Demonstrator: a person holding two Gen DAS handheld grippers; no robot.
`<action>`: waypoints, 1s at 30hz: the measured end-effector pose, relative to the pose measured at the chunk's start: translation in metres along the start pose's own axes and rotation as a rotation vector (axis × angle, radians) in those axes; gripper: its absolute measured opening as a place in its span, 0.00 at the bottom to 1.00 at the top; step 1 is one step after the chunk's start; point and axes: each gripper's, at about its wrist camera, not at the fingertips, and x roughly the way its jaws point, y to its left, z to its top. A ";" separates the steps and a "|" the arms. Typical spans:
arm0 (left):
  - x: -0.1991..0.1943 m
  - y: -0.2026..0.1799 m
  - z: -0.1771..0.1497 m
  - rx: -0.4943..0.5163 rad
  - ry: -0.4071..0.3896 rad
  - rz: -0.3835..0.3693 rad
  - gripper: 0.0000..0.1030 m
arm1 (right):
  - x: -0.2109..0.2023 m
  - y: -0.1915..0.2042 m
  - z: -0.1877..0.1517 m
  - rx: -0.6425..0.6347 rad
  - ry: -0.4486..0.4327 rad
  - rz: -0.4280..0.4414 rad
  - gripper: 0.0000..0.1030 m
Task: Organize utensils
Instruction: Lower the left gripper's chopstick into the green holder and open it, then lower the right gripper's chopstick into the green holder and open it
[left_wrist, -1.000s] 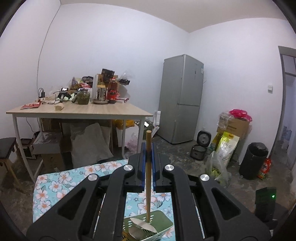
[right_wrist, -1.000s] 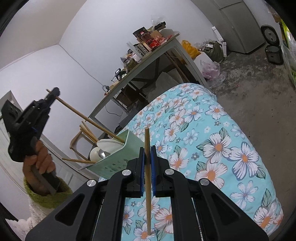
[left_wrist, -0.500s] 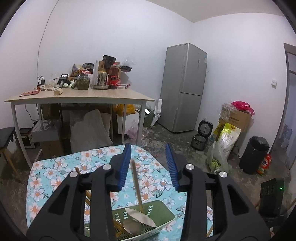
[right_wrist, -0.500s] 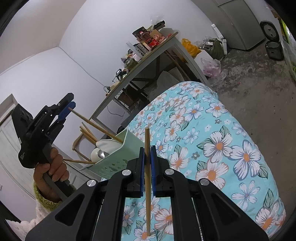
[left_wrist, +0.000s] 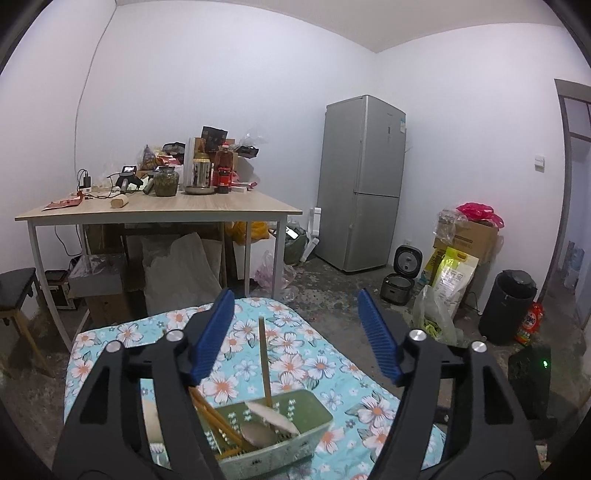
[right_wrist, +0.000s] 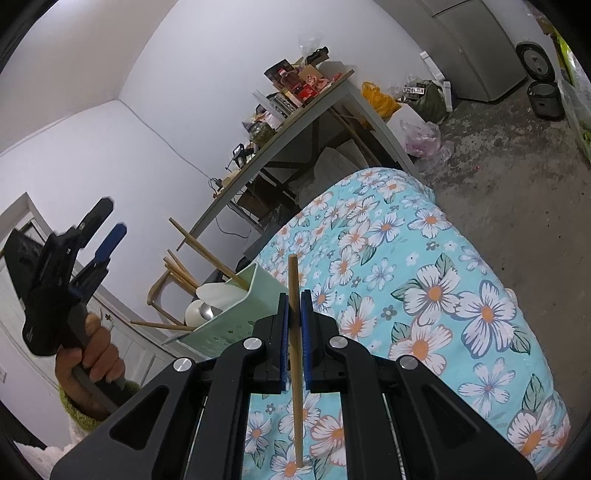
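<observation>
My left gripper (left_wrist: 294, 298) hovers just above the pale green utensil holder (left_wrist: 317, 406), jaws opening and with nothing pressed between the blue pads. A wooden chopstick (left_wrist: 264, 362) stands free in the holder, next to several more chopsticks (left_wrist: 216, 419), a white spoon (left_wrist: 271, 413) and a metal spoon (left_wrist: 258, 432). My right gripper (right_wrist: 294, 295) is shut on another chopstick (right_wrist: 295, 354), held upright over the floral cloth (right_wrist: 424, 295). In the right wrist view the holder (right_wrist: 236, 325) sits to the left, and a hand (right_wrist: 92, 363) holds the left gripper (right_wrist: 110, 216) beside it.
Beyond the cloth-covered surface stand a cluttered wooden table (left_wrist: 166, 206), a grey fridge (left_wrist: 362, 184), a rice cooker (left_wrist: 402, 275), bags and a box (left_wrist: 465, 240), and a black bin (left_wrist: 511, 306). A dark stool (left_wrist: 18, 284) is at the far left.
The left gripper's jaws spread and let go of its chopstick, which now stands in the green holder. That gripper drew back and a little lower. The right gripper kept still with its chopstick.
</observation>
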 end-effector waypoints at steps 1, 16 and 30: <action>-0.005 -0.001 -0.002 0.003 0.004 -0.005 0.68 | -0.001 0.001 0.001 -0.003 -0.004 0.000 0.06; -0.059 0.011 -0.079 0.052 0.205 0.024 0.77 | -0.024 0.034 0.010 -0.066 -0.069 0.019 0.06; -0.086 0.065 -0.135 -0.086 0.284 0.068 0.81 | -0.036 0.100 0.036 -0.229 -0.129 -0.010 0.06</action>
